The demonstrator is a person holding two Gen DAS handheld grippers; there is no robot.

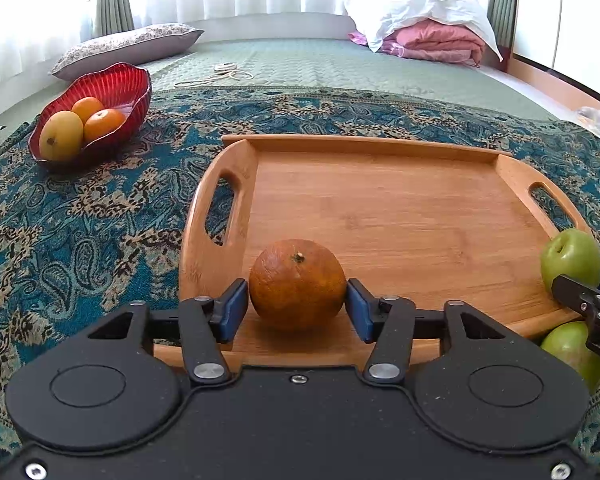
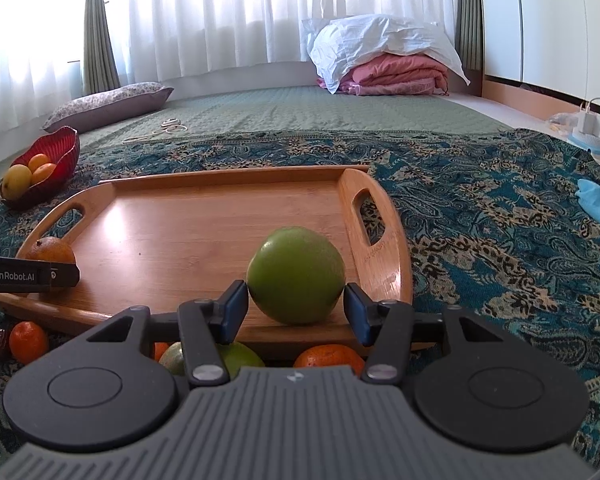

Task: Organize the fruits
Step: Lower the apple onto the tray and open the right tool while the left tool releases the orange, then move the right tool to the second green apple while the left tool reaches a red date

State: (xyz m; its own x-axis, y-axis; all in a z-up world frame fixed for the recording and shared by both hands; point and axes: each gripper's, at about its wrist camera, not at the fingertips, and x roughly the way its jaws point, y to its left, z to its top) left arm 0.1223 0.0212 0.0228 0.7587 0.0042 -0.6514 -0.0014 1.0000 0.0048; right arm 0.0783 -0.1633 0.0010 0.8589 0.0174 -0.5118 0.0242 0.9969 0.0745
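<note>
Over the wooden tray [image 1: 380, 208], the left gripper [image 1: 296, 306] grips an orange [image 1: 298, 284] and the right gripper [image 2: 296, 306] a green apple [image 2: 296, 276], so both fruits seem mid-placement, next needing gentle lowering and release.

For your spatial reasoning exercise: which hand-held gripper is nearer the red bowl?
Left. The left hand-held gripper sits at the tray's bowl-side end; the right hand-held gripper sits at the tray's far end from the red bowl.

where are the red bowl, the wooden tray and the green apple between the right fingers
red bowl [image 1: 118, 82]: left wrist view, on its inner back wall.
wooden tray [image 2: 204, 232]: right wrist view, on its bare floor.
green apple [image 2: 296, 274]: right wrist view, on the middle of its skin.
</note>
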